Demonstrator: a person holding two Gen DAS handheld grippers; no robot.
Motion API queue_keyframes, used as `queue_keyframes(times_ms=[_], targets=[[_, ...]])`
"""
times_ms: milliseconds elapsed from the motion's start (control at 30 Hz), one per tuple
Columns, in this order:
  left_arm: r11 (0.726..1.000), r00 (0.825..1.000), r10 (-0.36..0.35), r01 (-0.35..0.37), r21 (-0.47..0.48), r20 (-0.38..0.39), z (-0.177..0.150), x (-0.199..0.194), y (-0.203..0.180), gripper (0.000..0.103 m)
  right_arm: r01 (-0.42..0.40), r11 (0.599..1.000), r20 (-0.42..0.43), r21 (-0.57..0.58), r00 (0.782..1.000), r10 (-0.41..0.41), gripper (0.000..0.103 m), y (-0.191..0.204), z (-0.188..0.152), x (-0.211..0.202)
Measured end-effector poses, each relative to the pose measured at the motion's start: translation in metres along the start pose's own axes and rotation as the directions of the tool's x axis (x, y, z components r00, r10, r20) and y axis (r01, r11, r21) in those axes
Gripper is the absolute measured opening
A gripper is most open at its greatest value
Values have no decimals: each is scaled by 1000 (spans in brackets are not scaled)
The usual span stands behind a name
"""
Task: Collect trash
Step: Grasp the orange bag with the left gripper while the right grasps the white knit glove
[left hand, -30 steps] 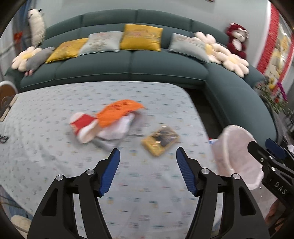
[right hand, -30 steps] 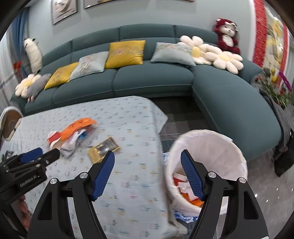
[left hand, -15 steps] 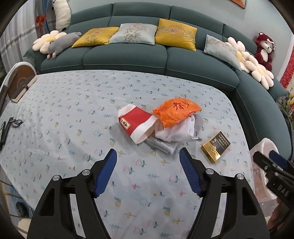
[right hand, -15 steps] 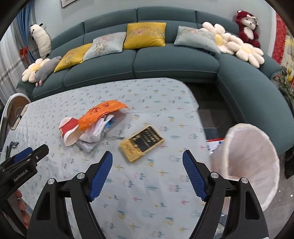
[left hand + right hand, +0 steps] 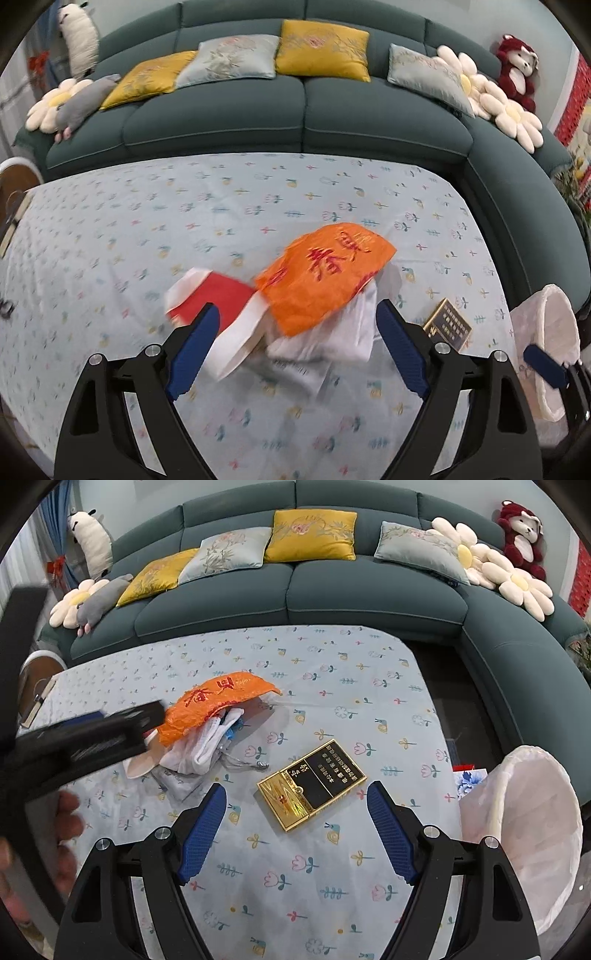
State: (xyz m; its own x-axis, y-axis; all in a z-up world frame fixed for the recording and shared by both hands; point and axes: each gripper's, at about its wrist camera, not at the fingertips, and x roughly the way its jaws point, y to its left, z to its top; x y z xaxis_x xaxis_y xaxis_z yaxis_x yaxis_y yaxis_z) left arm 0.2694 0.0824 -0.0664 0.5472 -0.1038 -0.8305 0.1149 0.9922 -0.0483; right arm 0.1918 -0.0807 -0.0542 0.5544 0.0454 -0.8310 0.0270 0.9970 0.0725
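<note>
Table point(image 5: 258, 886) under a pale floral cloth, holding two lots of trash. Lot one: a loose heap made up of an orange plastic bag point(image 5: 325, 280) with red characters, a red-and-white paper carton point(image 5: 221, 306) and crumpled white wrappers point(image 5: 332, 339). Lot two: a gold-and-black cigarette box point(image 5: 312, 784), lying flat just right of the heap and apart from it. Receptacle: a white-lined waste bin point(image 5: 532, 827) off the table's right edge, mouth tilted toward the table. Left gripper point(image 5: 297, 347): half a second ago it hung back from the heap; now it has closed in so the heap fills the gap, jaws opening, pads not pressing on anything. Right gripper point(image 5: 295, 829): a second ago it looked into the bin; now it has swung to the cigarette box, which sits just ahead of its spread, empty jaws. Judgement: both tongs released and lined up for simultaneous pickups; nothing from the table is yet lifted. The heap's loose layers may separate when clamped.
</note>
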Motion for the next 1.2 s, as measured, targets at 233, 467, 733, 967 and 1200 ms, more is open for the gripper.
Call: queue_keyframes(times_ms=[233, 467, 733, 967, 1200], targets=[[998, 993, -43, 46, 30, -109, 6, 37, -9, 24, -54, 999, -44, -1, 998, 54, 71, 8, 2, 21], [997, 996, -75, 75, 5, -47, 5, 14, 7, 0, -125, 992, -69, -2, 990, 125, 53, 30, 11, 42], [995, 997, -77, 76, -66, -1, 3, -9, 38, 0, -192, 981, -85, -8, 978, 191, 45, 59, 21, 63], [993, 994, -104, 103, -53, -21, 5, -4, 39, 3, -211, 977, -107, -1, 972, 210, 41, 66, 26, 80], [996, 996, -90, 90, -20, -19, 7, 6, 31, 48, -265, 964, -151, 15, 953, 265, 7, 60, 16, 95]])
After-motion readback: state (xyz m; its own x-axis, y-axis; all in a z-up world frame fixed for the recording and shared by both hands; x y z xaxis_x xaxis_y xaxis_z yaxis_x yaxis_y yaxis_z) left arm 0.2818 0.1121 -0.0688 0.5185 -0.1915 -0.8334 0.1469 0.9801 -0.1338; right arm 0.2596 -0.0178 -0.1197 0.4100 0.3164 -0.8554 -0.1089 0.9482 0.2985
